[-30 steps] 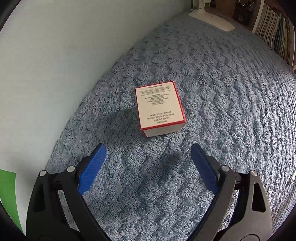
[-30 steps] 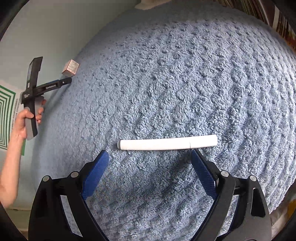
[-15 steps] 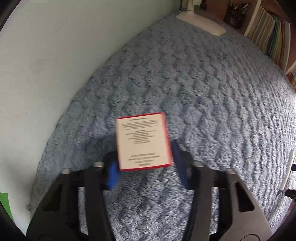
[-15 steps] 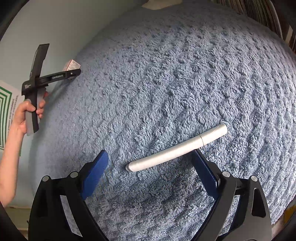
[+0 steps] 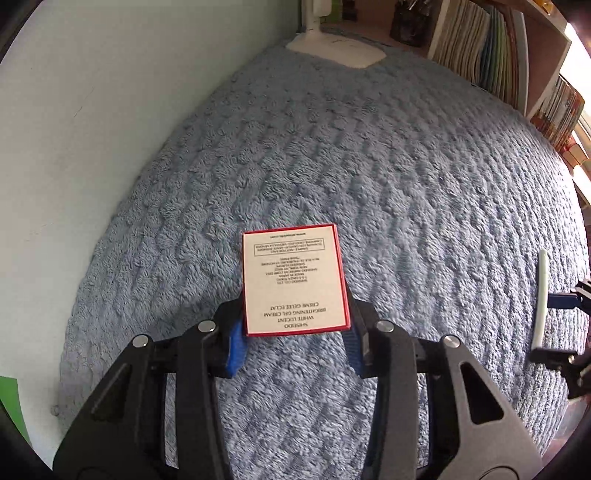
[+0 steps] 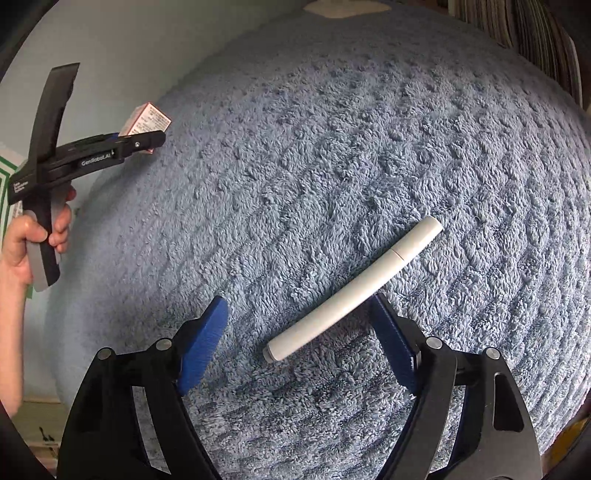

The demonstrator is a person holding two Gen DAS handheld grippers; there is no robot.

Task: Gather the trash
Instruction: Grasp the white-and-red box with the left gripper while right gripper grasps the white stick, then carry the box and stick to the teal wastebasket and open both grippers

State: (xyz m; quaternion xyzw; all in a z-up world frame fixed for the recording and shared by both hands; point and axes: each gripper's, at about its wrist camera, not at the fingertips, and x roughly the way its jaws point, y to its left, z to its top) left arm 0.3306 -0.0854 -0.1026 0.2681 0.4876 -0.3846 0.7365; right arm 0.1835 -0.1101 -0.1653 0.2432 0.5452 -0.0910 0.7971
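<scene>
Left gripper (image 5: pixel 293 341) clenched on carton (image 5: pixel 293 280). Right gripper (image 6: pixel 301 341) released astride white tube (image 6: pixel 354 290); skewed tube may roll free.

This looks like a home, probably a bedroom or study corner. A shaggy blue blanket (image 5: pixel 406 155) fills most of both frames, running up to a plain pale wall (image 5: pixel 92 92) on the left. At the upper right of the left wrist view a wooden shelf (image 5: pixel 550 48) is packed with upright books (image 5: pixel 476 40), and at the top centre the white base of a lamp (image 5: pixel 336 51) rests on the blanket's far edge, beside a dark pen pot (image 5: pixel 408 18).
</scene>
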